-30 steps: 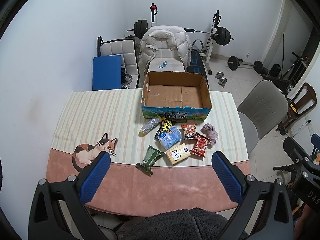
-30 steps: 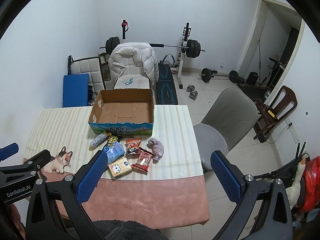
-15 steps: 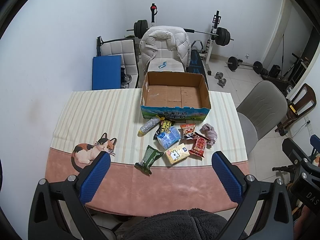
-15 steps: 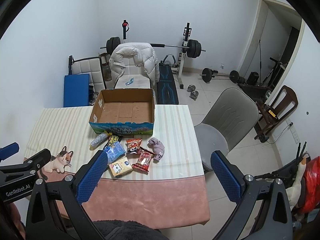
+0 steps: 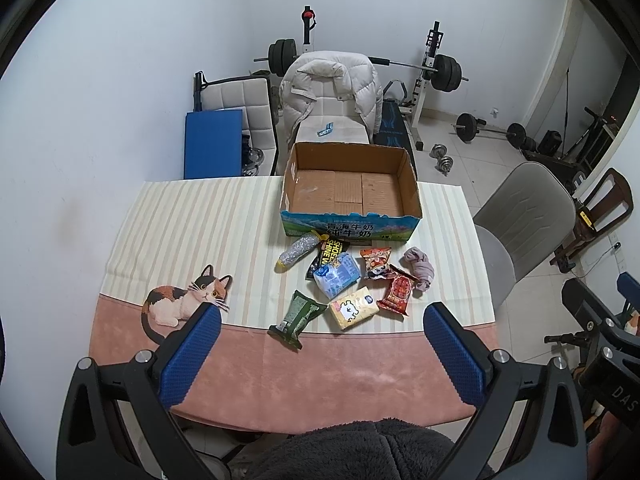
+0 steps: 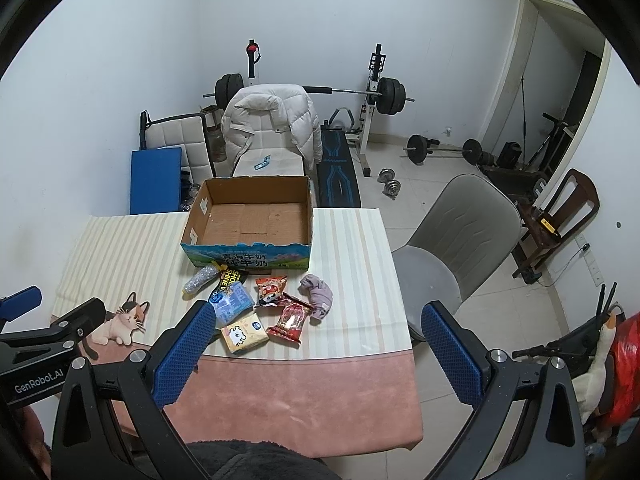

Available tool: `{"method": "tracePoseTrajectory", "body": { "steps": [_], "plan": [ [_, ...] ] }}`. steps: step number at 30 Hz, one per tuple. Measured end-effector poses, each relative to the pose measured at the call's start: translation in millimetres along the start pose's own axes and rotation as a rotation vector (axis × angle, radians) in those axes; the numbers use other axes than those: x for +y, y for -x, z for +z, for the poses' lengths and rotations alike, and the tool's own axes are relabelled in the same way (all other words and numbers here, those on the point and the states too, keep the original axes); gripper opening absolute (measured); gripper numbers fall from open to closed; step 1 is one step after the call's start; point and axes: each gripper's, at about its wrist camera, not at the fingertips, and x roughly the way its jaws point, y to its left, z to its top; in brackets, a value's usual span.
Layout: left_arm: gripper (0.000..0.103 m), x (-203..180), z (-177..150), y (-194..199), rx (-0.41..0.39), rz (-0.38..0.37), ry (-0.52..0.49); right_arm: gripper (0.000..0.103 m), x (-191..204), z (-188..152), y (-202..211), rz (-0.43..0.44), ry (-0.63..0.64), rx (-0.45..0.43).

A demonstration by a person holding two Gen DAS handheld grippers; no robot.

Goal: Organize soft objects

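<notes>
Both grippers hang high above the near edge of the table (image 5: 168, 216), jaws spread wide and holding nothing: the left gripper (image 5: 320, 354) over the pink border, the right gripper (image 6: 316, 354) nearer the table's right side; the box (image 5: 350, 190) sits open at the far edge; the soft things lie in a cluster just in front of it: a silver pouch (image 5: 297, 251) and a black packet (image 5: 329, 251) nearest the box, a blue pack (image 5: 338, 276), two red snack bags (image 5: 376, 262) (image 5: 398, 292), a purple cloth (image 5: 420, 268) at the right, a yellow tissue pack (image 5: 354, 307), and a green packet (image 5: 298, 316) nearest the border.
</notes>
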Motion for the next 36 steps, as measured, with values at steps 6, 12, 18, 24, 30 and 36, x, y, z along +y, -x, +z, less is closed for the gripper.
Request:
{"method": "tracePoseTrajectory", "body": {
  "steps": [6, 12, 18, 24, 30, 36],
  "plan": [
    [0.103, 3, 13, -38, 0.029, 0.071, -0.035, 0.103, -9, -7, -53, 0.099, -0.062, 0.100],
    [0.103, 25, 9, -157, 0.220, 0.179, -0.107, 0.103, 15, -33, -184, 0.184, -0.028, 0.296],
    [0.102, 52, -33, -273, 0.435, 0.244, -0.098, 0.103, 52, -88, -334, 0.271, -0.051, 0.597],
    [0.102, 70, -62, -338, 0.556, 0.186, -0.057, 0.103, 79, -129, -428, 0.310, -0.331, 0.812],
    [0.102, 86, -66, -374, 0.630, 0.076, -0.062, 0.098, 106, -147, -480, 0.255, -0.530, 0.897],
    [0.102, 85, -66, -406, 0.674, -0.063, -0.100, 0.075, 132, -151, -498, 0.217, -0.454, 0.963]
  ]
}}
